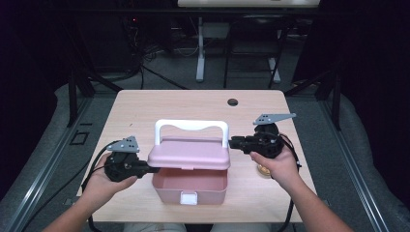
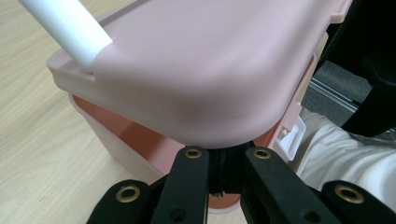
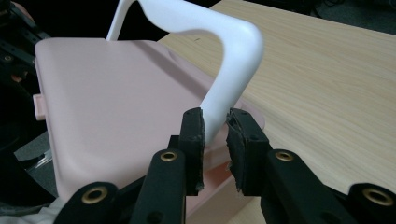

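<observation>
A pink box (image 1: 189, 186) stands at the table's near middle with its pink lid (image 1: 188, 153) raised above the open base. A white handle (image 1: 191, 124) arches over the lid. My left gripper (image 1: 153, 168) is shut on the lid's left edge; in the left gripper view its jaws (image 2: 227, 151) meet under the lid's rounded corner (image 2: 201, 70), where the pads are hidden. My right gripper (image 1: 232, 142) is shut on the handle's right leg. In the right gripper view its pads (image 3: 215, 121) stand on either side of the white handle (image 3: 224, 46).
The wooden table (image 1: 193, 104) has a small round hole (image 1: 232, 102) at the back. A white latch (image 1: 188, 197) sits on the box's front wall. A small tan round thing (image 1: 263, 169) lies under the right hand. Beyond the table stand desk legs and cables.
</observation>
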Motion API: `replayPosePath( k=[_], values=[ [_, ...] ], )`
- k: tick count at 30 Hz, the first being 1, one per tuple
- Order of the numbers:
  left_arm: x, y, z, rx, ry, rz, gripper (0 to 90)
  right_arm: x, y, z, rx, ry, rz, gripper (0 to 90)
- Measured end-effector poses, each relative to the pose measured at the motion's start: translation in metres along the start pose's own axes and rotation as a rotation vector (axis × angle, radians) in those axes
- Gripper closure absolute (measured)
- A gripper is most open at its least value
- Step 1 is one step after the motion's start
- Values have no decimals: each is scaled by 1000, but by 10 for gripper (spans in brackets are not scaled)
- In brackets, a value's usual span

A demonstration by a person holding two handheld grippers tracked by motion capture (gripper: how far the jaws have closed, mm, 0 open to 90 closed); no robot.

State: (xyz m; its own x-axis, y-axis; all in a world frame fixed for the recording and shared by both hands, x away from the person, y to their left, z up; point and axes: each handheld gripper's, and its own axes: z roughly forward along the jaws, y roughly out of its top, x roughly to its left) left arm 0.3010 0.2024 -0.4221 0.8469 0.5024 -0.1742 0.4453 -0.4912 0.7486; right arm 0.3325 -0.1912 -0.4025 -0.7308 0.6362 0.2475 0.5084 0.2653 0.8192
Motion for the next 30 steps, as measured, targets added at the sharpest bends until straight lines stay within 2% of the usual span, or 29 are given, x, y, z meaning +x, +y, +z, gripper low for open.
replayPosePath(
  k=[6, 10, 19, 30],
  values=[
    [2, 11, -4, -5, 20, -1, 900, 6, -12, -7, 10, -44, -29, 806],
    [4, 17, -6, -7, 28, 2, 900, 10, -22, -9, 24, -53, -36, 840],
    [9, 30, -10, -19, 40, -11, 900, 22, -39, 0, 64, -22, -56, 863],
    [15, 41, -12, -19, 59, -22, 900, 41, -55, 24, 107, 1, -111, 834]
  ],
)
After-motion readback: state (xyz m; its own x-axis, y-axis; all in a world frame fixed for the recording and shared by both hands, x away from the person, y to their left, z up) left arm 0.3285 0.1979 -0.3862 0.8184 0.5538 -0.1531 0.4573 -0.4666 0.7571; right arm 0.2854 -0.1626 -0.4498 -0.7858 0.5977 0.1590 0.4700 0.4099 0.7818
